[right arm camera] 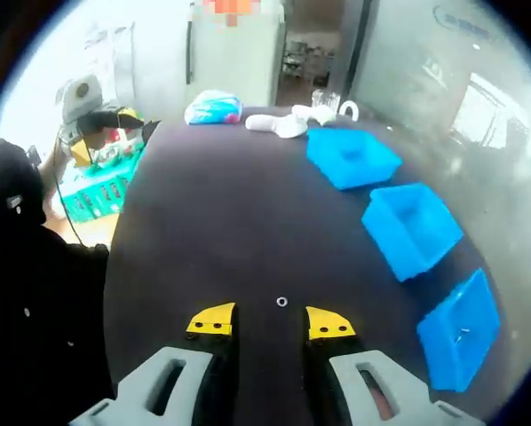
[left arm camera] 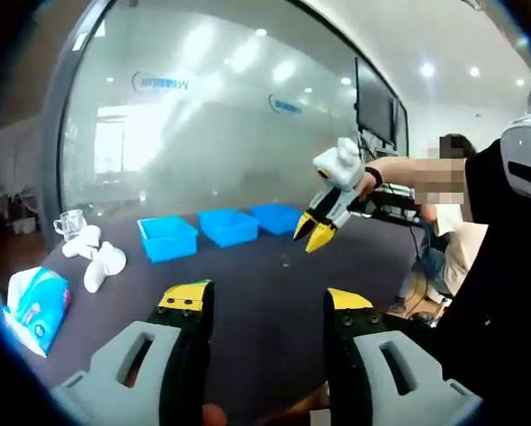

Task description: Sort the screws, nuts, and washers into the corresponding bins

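Observation:
A small metal washer (right arm camera: 281,302) lies on the dark table (right arm camera: 212,231), just ahead of my right gripper (right arm camera: 270,321) and between its open yellow-tipped jaws; it also shows as a speck (left arm camera: 285,260) in the left gripper view. Three blue bins (right arm camera: 352,158) (right arm camera: 410,226) (right arm camera: 461,328) stand in a row along the table's side; the nearest holds a small metal piece. My left gripper (left arm camera: 265,300) is open and empty, low over the table's near end. From there I see the right gripper (left arm camera: 315,232) hanging tip-down over the table in a person's hand, near the bins (left arm camera: 168,238).
White rounded objects (right arm camera: 279,124), a blue tissue pack (right arm camera: 212,106) and a glass mug (right arm camera: 323,98) sit at the table's far end. A green crate (right arm camera: 106,191) stands beside the table. A glass wall (left arm camera: 203,115) runs behind the bins. A person's dark clothing (left arm camera: 505,293) is at the right.

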Tool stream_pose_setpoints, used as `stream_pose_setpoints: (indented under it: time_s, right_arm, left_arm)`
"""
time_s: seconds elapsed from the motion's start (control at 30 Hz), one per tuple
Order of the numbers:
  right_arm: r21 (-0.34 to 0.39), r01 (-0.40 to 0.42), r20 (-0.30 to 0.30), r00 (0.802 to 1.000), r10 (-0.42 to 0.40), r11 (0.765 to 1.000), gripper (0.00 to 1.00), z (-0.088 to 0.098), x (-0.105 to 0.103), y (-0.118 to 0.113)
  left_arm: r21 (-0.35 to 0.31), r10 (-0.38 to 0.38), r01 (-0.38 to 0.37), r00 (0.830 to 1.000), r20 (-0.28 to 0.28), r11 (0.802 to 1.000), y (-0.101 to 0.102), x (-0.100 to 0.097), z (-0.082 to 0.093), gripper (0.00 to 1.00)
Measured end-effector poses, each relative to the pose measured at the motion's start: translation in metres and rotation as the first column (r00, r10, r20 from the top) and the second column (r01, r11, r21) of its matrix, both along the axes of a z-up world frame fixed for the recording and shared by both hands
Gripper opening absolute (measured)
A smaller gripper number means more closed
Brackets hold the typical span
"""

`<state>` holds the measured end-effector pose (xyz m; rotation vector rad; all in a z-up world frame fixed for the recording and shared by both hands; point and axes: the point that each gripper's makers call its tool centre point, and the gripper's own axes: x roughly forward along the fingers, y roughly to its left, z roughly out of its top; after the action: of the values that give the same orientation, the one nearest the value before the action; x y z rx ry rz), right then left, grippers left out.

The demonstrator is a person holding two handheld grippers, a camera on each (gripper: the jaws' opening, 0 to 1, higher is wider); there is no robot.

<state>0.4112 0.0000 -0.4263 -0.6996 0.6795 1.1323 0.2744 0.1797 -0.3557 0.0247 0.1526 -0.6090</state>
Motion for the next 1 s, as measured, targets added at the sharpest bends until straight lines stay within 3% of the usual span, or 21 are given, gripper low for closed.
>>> stream_pose_setpoints:
  time_s: [0.4, 1.0]
  right_arm:
    - [-0.148, -0.093, -0.048, 0.995, 0.086, 0.985, 0.22, -0.026, 0.006, 0.007]
    - [-0.185, -0.092, -0.117, 0.991, 0.071, 0.978, 0.13, -0.041, 0.018, 0.016]
  left_arm:
    - [-0.007, 0.005, -0.005, 1.0, -0.001, 1.0, 0.0, 0.0, 0.001, 0.48]
    - [-0.01, 0.024, -0.025, 1.0, -0.006, 1.0, 0.005, 0.0, 0.001, 0.48]
